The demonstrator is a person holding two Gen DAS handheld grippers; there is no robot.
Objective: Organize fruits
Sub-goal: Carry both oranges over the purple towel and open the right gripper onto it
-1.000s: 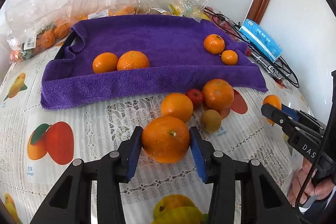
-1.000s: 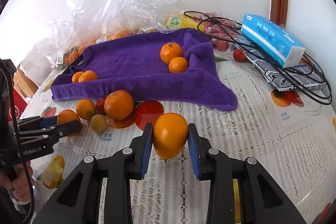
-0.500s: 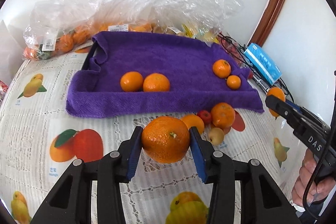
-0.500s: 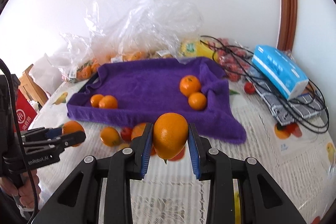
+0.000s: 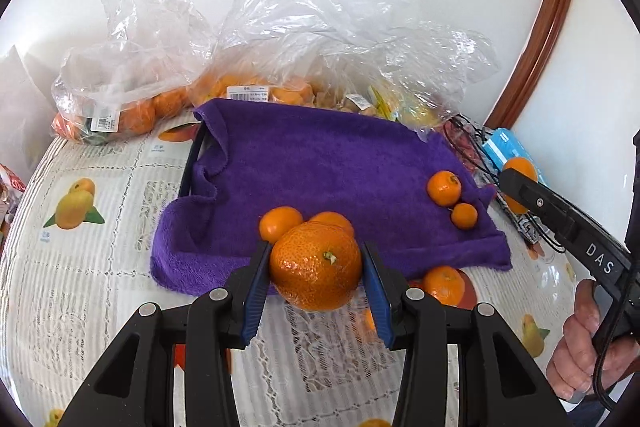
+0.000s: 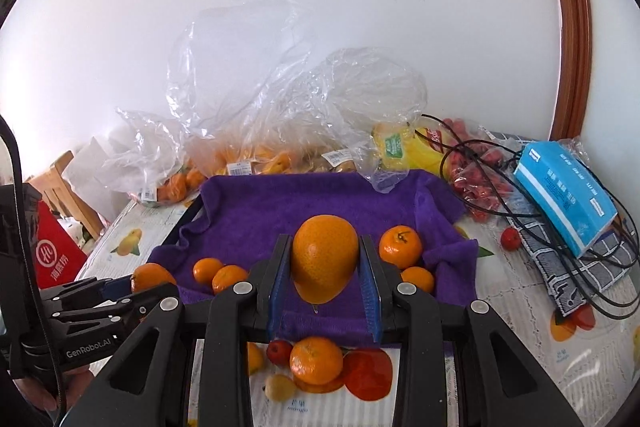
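My left gripper (image 5: pixel 316 273) is shut on a large bumpy orange (image 5: pixel 316 267), held in the air in front of the purple towel (image 5: pixel 320 167). My right gripper (image 6: pixel 325 265) is shut on a smooth pointed orange (image 6: pixel 325 257), also raised before the towel (image 6: pixel 304 203). On the towel lie two oranges at the left (image 6: pixel 219 274) and two at the right (image 6: pixel 401 246). Loose fruit sits on the tablecloth by the towel's near edge: an orange (image 6: pixel 316 361), a small red fruit (image 6: pixel 279 351) and a yellowish fruit (image 6: pixel 280 387).
Plastic bags of oranges (image 5: pixel 120 107) and other fruit (image 6: pixel 280 155) stand behind the towel against the wall. A blue tissue pack (image 6: pixel 564 195), black cables (image 6: pixel 520 195) and a bag of red fruit (image 6: pixel 480 183) lie at the right. A red bag (image 6: pixel 52 255) is at the left.
Both grippers have risen and moved toward the towel, each still holding its orange. The loose fruit now lies below and partly behind the fingers.
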